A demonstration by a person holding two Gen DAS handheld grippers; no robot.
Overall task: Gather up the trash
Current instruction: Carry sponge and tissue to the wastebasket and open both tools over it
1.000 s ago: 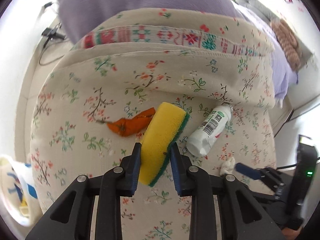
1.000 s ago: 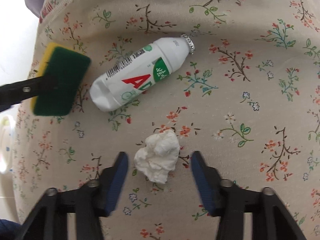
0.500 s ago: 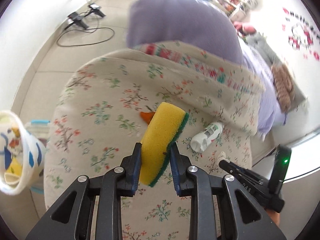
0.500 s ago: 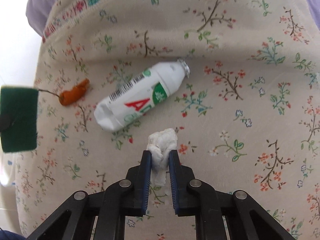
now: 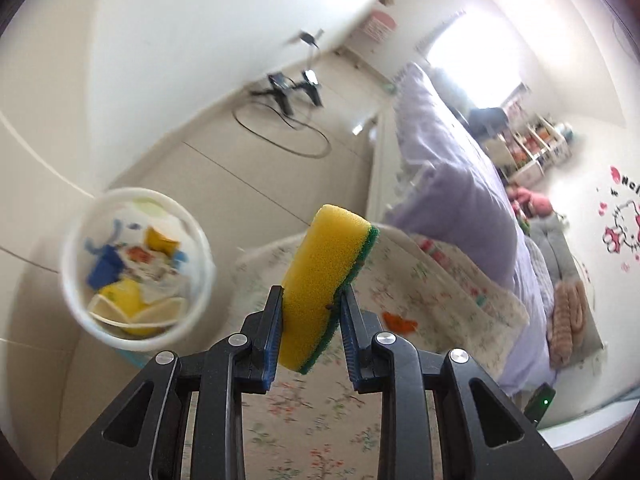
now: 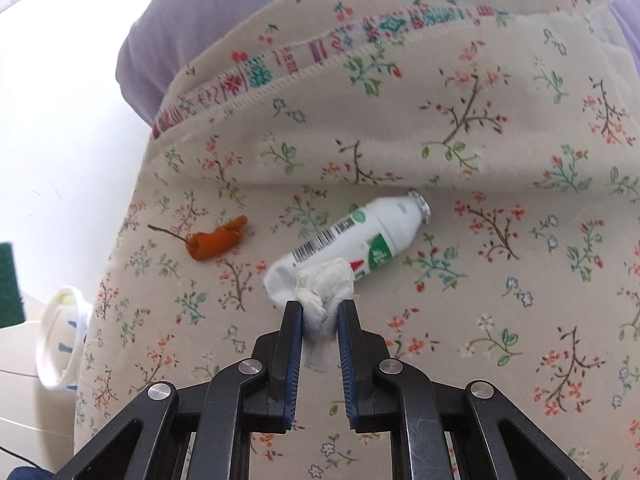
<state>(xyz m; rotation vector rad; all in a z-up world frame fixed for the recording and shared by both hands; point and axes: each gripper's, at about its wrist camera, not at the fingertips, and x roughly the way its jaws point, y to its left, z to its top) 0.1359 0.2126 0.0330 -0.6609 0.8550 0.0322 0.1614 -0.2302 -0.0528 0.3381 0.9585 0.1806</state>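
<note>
My left gripper [image 5: 310, 300] is shut on a yellow sponge with a green scrub side [image 5: 326, 280], held in the air to the right of a white trash bin [image 5: 200, 240] with several scraps inside. My right gripper [image 6: 319, 312] is shut on a crumpled white tissue [image 6: 324, 288], lifted above the floral bedspread [image 6: 520, 320]. A white yogurt bottle [image 6: 360, 240] lies on the bedspread just beyond the tissue. An orange peel [image 6: 218, 240] with a stem lies to its left; it also shows in the left wrist view [image 5: 398, 322].
The bin's rim [image 6: 52, 344] shows off the bedspread's left edge. A purple pillow [image 5: 452, 200] lies beyond the bedspread. Black cables and stands [image 5: 292, 92] sit on the beige floor by the wall. A shelf [image 5: 532, 148] stands far right.
My left gripper has lifted the sponge and swung left toward the bin. My right gripper has shut on the tissue and raised it off the bedspread.
</note>
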